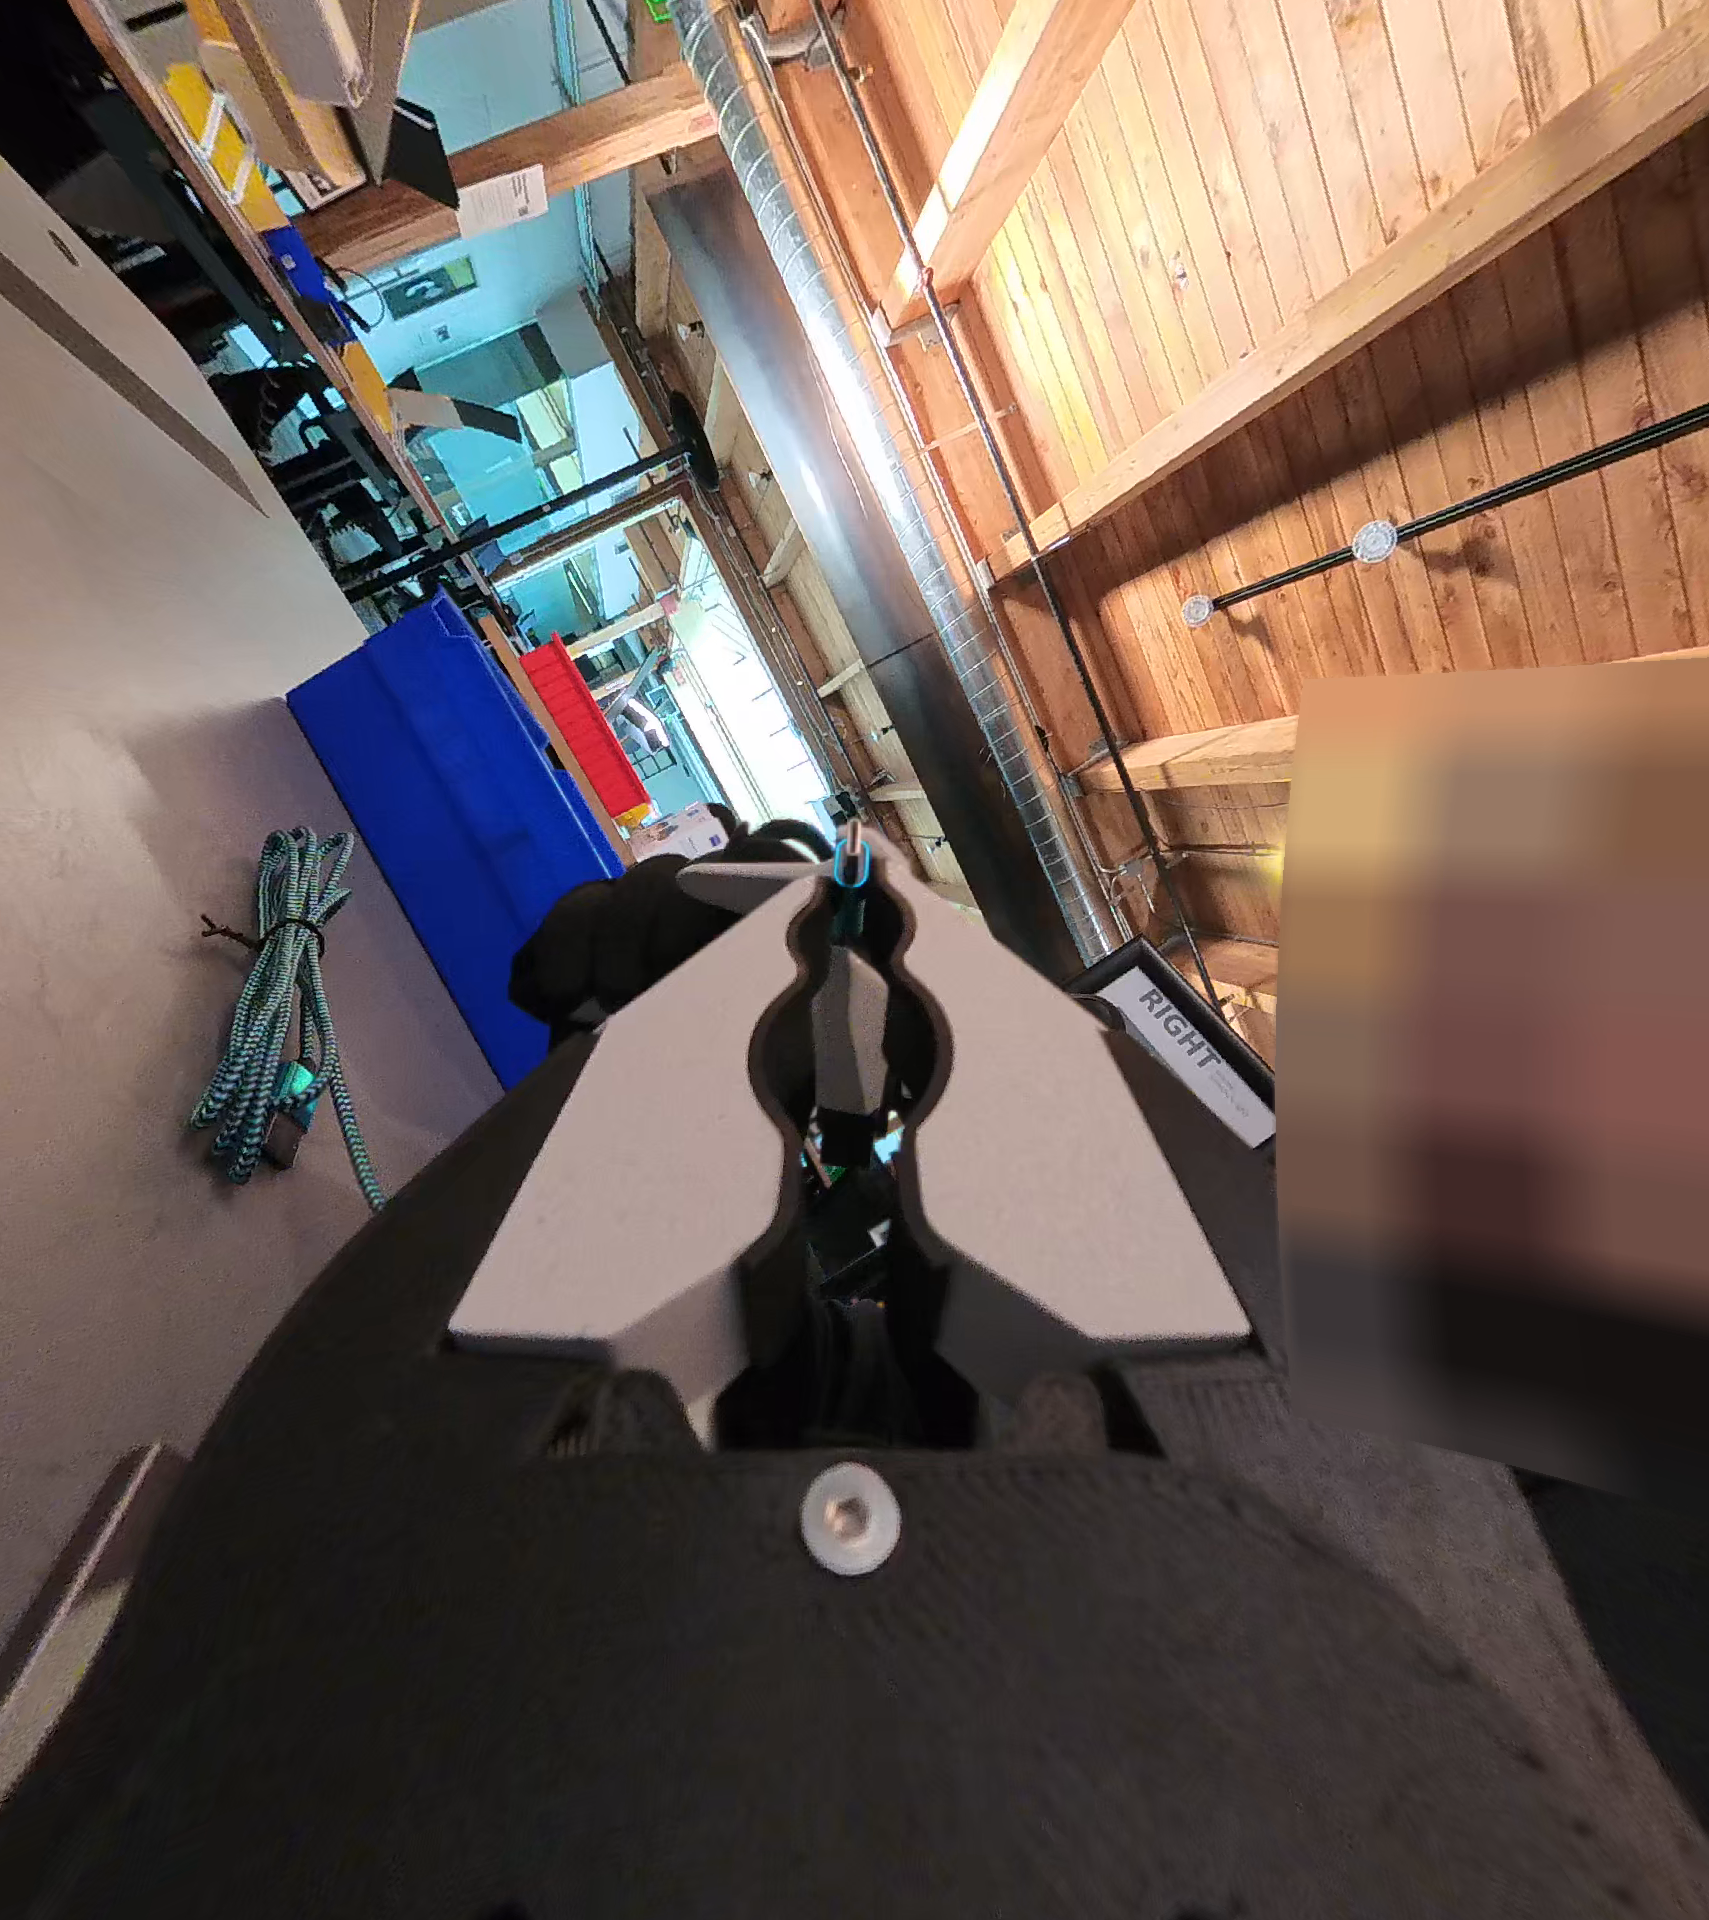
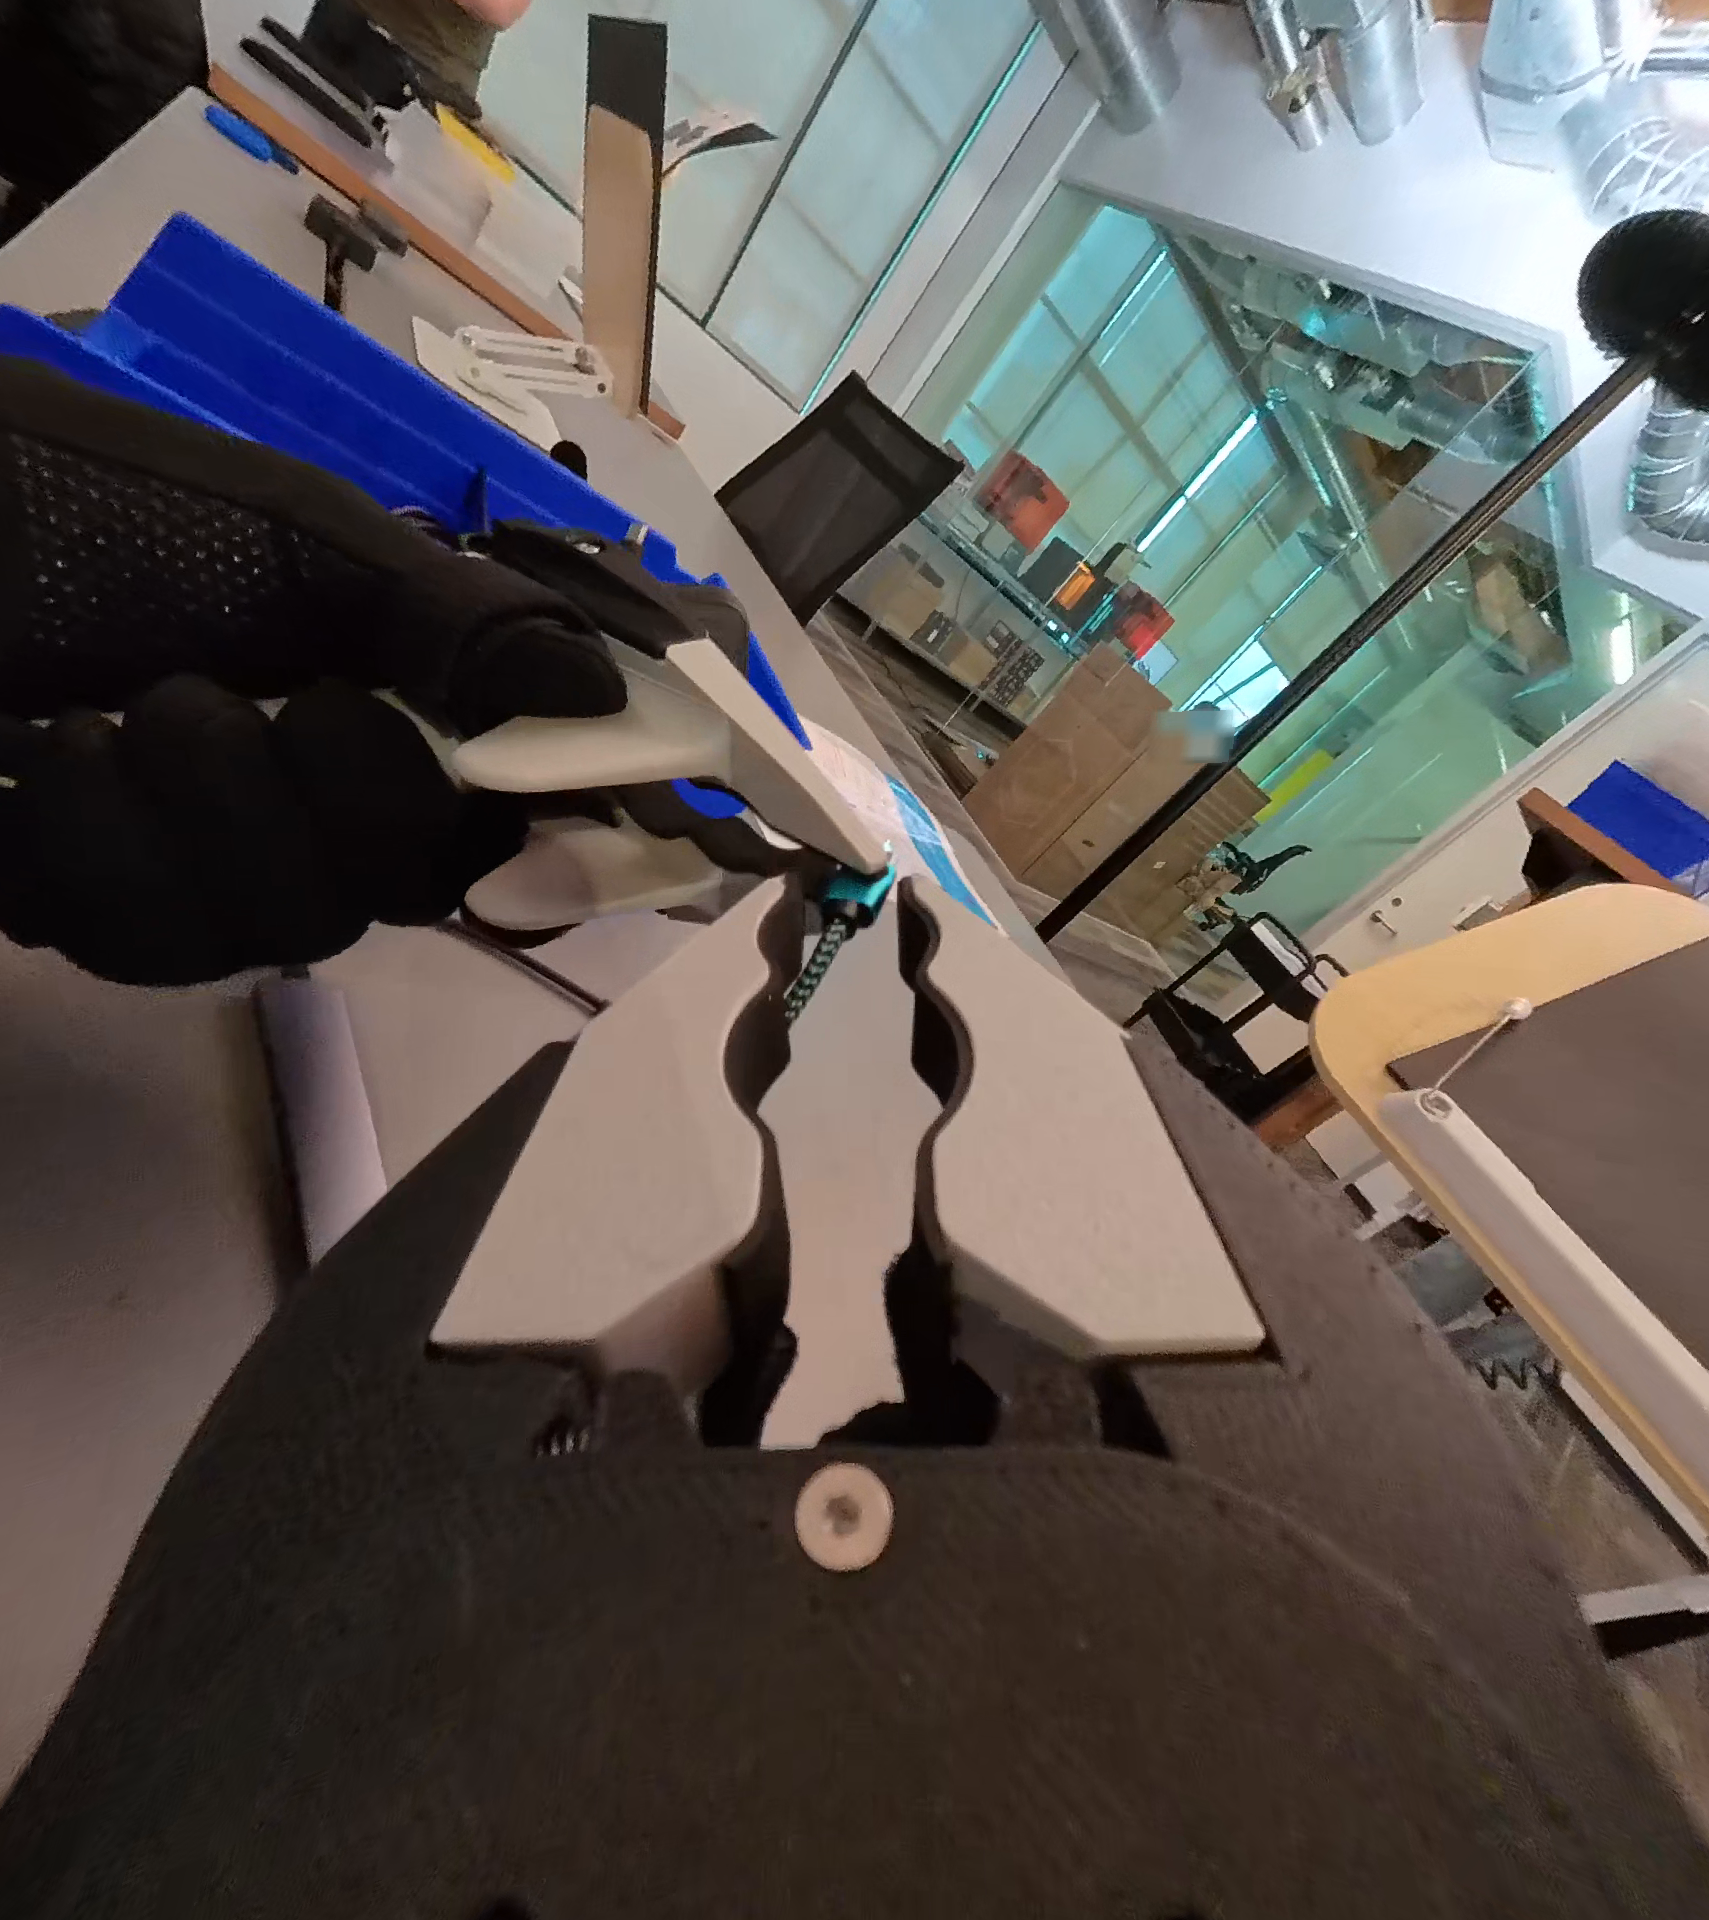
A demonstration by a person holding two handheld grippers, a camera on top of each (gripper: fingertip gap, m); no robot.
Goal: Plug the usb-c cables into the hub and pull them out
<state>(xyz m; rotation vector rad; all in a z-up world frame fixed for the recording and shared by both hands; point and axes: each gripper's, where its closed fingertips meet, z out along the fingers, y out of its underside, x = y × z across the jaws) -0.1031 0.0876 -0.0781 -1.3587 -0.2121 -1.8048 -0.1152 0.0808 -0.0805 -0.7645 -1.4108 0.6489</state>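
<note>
My left gripper (image 1: 852,875) is shut on a teal usb-c plug (image 1: 852,854), whose metal tip sticks out past the fingertips. It is raised off the table and points up towards the ceiling. My right gripper (image 2: 845,894) meets it tip to tip. Its fingers sit close on both sides of the same plug (image 2: 855,890), and the braided cable (image 2: 814,971) runs down between them. The left gripper's fingertips (image 2: 865,844), held by a black-gloved hand (image 2: 206,727), pinch the plug from the upper left. No hub is in view.
A second teal braided cable (image 1: 273,987) lies coiled and tied on the grey table (image 1: 50,727). A blue bin (image 1: 445,810) and a red bin (image 1: 585,722) stand behind it. The blue bin (image 2: 310,384) also shows in the right wrist view, with another table (image 2: 1608,1143) at the right. Less than 4 cm separates the two grippers' tips.
</note>
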